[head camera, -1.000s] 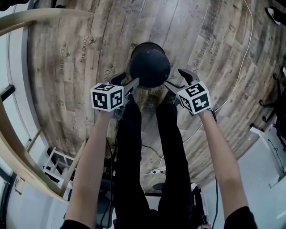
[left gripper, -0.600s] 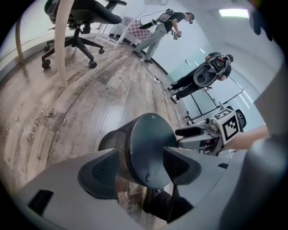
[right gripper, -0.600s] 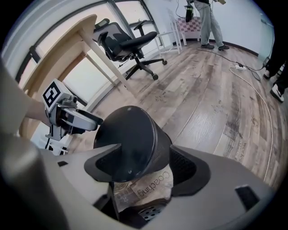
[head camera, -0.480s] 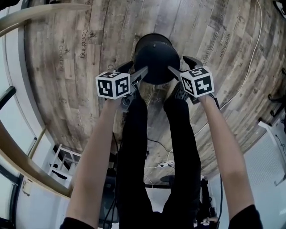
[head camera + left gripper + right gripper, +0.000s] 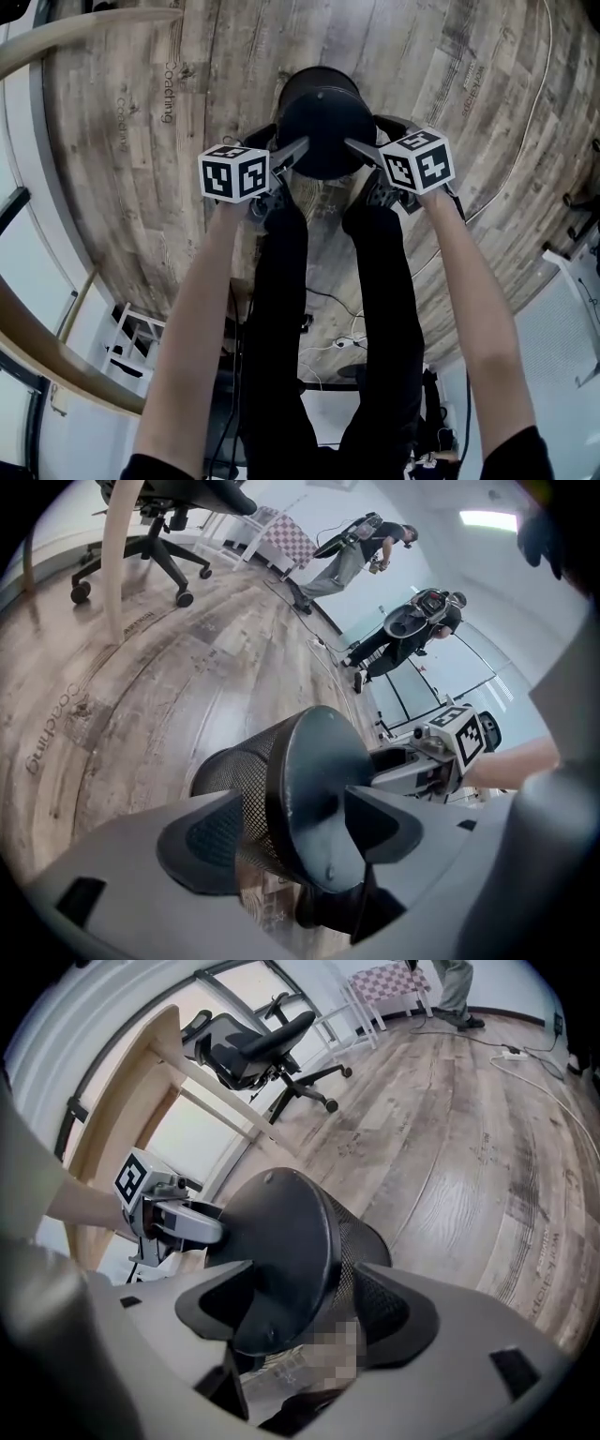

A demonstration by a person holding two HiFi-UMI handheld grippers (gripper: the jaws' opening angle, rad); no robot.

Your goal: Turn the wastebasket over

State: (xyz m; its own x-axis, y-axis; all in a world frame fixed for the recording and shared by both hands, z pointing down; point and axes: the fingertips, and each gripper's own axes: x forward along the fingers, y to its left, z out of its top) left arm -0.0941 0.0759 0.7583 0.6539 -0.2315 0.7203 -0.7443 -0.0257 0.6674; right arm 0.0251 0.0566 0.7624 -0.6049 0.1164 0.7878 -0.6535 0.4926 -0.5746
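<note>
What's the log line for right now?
black mesh wastebasket: bottom up on wooden floor | left gripper: jaws just opened wider, astride its edge | right gripper: open, astride edge

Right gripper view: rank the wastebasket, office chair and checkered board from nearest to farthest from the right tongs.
1. wastebasket, centre, its edge between the right tongs.
2. office chair, upper left, mid-room.
3. checkered board, top centre, at the far end of the room.
</note>
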